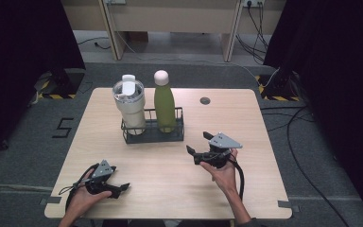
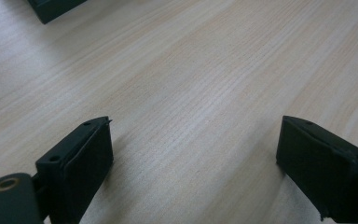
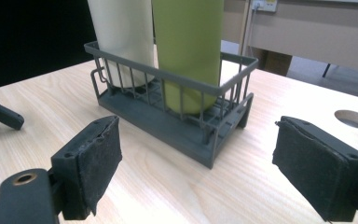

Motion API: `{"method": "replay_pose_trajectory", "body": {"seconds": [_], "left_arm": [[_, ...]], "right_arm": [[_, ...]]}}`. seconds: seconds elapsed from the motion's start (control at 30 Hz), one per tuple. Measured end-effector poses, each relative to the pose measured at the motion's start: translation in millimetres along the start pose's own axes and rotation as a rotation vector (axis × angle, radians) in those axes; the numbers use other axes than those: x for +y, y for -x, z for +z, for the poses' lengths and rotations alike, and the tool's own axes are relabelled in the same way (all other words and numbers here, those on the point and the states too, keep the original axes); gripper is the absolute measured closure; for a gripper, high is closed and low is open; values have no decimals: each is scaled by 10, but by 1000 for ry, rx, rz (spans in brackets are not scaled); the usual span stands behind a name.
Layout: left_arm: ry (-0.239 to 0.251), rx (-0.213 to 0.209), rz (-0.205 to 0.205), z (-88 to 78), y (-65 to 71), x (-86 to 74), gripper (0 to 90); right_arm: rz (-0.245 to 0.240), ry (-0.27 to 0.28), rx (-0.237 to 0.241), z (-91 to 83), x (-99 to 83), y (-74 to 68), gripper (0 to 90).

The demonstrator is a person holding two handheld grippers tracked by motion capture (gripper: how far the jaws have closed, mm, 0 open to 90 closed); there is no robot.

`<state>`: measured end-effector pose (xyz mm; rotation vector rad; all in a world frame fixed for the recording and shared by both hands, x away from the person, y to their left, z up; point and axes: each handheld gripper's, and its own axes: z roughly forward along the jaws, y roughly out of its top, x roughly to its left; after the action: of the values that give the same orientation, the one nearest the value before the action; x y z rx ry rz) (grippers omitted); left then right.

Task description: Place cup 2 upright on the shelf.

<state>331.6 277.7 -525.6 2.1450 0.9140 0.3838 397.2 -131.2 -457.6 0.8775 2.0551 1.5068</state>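
The left hand-held gripper (image 1: 119, 188) rests low on the worktop (image 1: 170, 161) near its front left corner, jaws apart with nothing between them. Behind, a grey wire rack (image 1: 152, 133) holds a white tumbler (image 1: 130, 106) beside a green bottle (image 1: 164, 101). The right hand-held gripper (image 1: 197, 143) hangs just right of the rack, jaws apart, pointing at it.

green bottle (image 1: 165, 105) with pink cap (image 1: 161, 77), cream tumbler (image 1: 131, 106), dark grey wire rack (image 1: 153, 134), pale wood-grain table (image 1: 246, 127)

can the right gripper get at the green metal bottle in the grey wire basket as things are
Probably yes. The right gripper has open jaws aimed at the green metal bottle; bare table lies between. The grey wire basket guards its base only.
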Motion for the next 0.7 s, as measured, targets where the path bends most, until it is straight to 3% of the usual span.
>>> {"method": "replay_pose_trajectory", "body": {"seconds": [0.47,0.7], "left_arm": [[-1,0,1,0,1,0,100],[0,1,1,0,2,0,100]], "right_arm": [[17,-30,-6,-150,-153,5,150],[1,-31,-14,-247,-148,-19,150]]}}
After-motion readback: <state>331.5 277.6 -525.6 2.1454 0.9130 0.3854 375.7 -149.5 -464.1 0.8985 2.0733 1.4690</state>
